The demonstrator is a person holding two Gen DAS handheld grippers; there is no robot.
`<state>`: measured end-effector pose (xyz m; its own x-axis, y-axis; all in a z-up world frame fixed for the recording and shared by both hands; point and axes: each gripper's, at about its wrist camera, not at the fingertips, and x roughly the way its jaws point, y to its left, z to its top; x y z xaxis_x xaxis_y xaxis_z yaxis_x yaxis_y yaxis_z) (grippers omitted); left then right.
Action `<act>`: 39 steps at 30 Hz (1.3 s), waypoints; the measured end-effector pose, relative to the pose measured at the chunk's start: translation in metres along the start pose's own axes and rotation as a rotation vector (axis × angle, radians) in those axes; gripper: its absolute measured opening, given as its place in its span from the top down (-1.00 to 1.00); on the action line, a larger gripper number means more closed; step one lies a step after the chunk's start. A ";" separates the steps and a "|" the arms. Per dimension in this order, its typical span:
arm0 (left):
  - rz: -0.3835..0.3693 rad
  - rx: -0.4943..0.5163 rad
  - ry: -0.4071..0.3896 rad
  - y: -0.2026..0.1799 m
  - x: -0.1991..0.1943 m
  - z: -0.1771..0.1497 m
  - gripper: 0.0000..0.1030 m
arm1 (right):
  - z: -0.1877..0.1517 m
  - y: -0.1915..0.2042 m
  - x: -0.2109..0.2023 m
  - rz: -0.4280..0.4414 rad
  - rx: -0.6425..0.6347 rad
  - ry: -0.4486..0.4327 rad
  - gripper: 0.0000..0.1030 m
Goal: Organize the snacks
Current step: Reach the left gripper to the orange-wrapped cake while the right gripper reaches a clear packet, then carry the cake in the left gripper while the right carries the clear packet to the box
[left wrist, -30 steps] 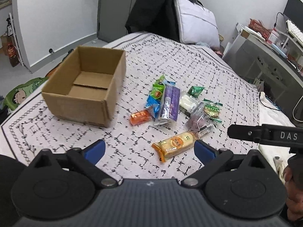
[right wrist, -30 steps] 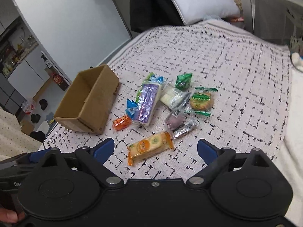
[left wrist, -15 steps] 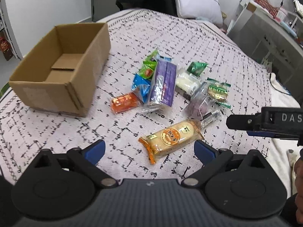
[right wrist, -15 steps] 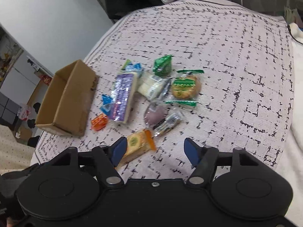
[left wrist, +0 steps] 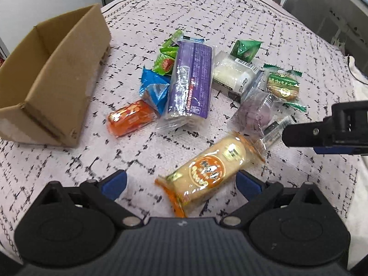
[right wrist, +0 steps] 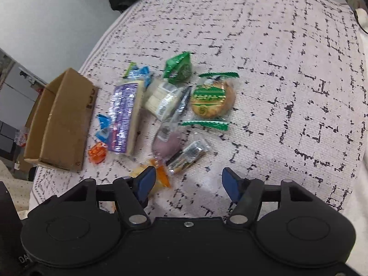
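A cardboard box (left wrist: 53, 80) stands open-topped on the patterned bedspread (left wrist: 253, 23), its left end cut off by the frame. Right of the box lies the snack pile: an orange packet (left wrist: 131, 120), a purple pack (left wrist: 191, 87), a green-wrapped biscuit (left wrist: 283, 87). Nearer, right of the box, a yellow cracker pack (left wrist: 207, 172) lies partly hidden behind the left gripper (left wrist: 180, 182), whose jaws stand apart around it, pads not touching. The right gripper (right wrist: 187, 181) tilts downward, jaws apart after closing partway, nothing between them.
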<state>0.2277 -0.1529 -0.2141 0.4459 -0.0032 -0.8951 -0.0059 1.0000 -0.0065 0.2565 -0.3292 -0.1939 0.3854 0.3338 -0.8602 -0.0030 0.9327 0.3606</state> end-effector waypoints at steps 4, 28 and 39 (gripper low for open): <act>0.006 0.009 0.004 -0.003 0.011 0.005 -0.96 | 0.006 -0.004 0.009 -0.019 0.015 0.004 -0.12; -0.091 -0.099 -0.029 0.020 -0.015 0.014 0.30 | 0.010 0.024 0.040 -0.094 -0.133 -0.054 0.54; -0.087 -0.129 -0.113 0.052 -0.067 0.012 0.31 | 0.001 0.039 0.004 -0.046 -0.153 -0.180 0.55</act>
<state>0.2083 -0.1010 -0.1486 0.5473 -0.0816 -0.8330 -0.0740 0.9866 -0.1453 0.2584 -0.2914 -0.1830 0.5468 0.2738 -0.7912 -0.1164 0.9607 0.2520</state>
